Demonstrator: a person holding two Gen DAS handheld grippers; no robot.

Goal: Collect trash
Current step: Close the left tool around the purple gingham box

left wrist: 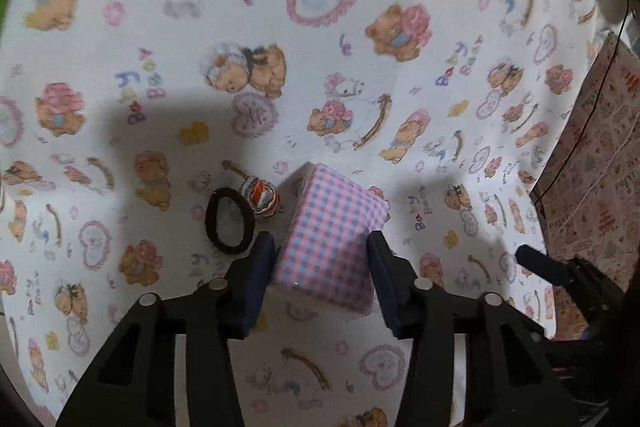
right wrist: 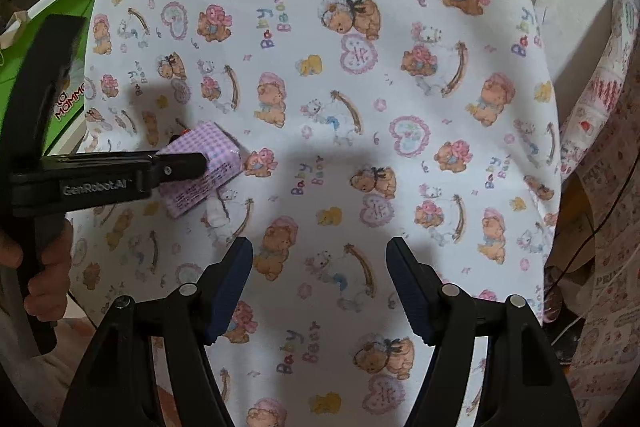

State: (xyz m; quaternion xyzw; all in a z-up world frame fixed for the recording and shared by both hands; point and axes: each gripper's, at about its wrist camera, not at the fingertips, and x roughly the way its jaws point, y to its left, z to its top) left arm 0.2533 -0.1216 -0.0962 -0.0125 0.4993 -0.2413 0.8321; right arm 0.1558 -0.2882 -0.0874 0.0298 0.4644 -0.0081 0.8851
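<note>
Left wrist: checked packet [left wrist: 332, 227] between tool [left wrist: 322, 255] pads.

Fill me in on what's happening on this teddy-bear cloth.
A person is collecting trash with two handheld claws. The left claw straddles a pink-checked packet lying on the cloth, its pads at the packet's sides. A black hair tie and a small orange-and-white wrapper lie just beside it. The right claw hovers open over bare cloth, holding nothing.

"GenRobot.AI" on the left tongs [right wrist: 182, 167]; "Baby Bear" across the printed cloth [right wrist: 360, 107]
</note>
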